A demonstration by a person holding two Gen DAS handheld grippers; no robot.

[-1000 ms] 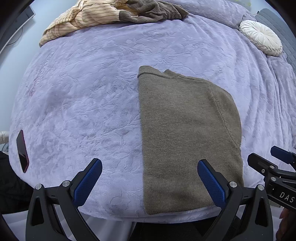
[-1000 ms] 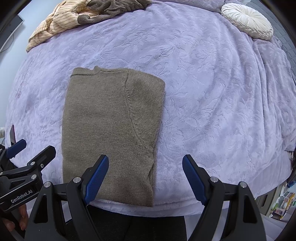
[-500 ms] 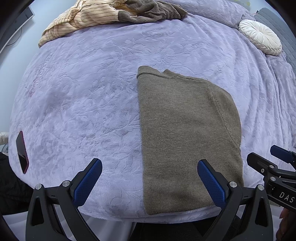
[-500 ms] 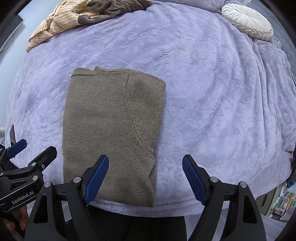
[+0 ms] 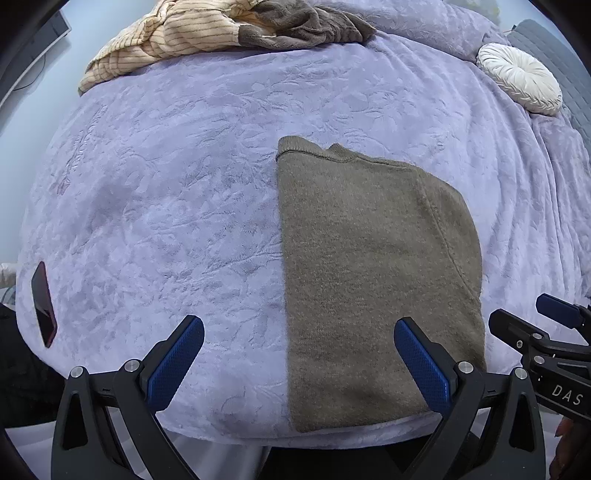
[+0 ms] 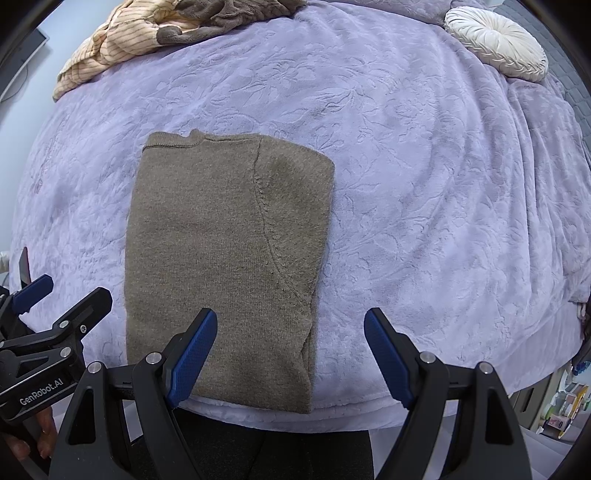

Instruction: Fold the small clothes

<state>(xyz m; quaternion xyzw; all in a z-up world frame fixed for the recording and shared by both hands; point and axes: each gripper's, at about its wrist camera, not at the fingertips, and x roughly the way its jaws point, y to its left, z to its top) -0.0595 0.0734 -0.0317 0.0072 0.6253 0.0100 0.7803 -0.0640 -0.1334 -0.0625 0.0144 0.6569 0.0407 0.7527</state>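
Observation:
An olive-brown knit sweater [image 5: 373, 273] [image 6: 225, 243] lies flat on the lavender bedspread [image 5: 177, 206] [image 6: 436, 184], folded lengthwise into a long rectangle whose near end reaches the bed's front edge. My left gripper [image 5: 299, 350] hovers above the near edge with its blue pads wide apart and nothing between them; its right pad is over the sweater's near end. My right gripper [image 6: 290, 347] stands open too, straddling the sweater's right near corner, holding nothing. Each gripper shows at the other view's side edge.
A heap of striped cream and grey-brown clothes [image 5: 221, 33] [image 6: 159, 33] lies at the far left of the bed. A round white cushion [image 5: 521, 77] [image 6: 495, 42] sits far right. A dark phone [image 5: 43, 302] rests near the bed's left edge.

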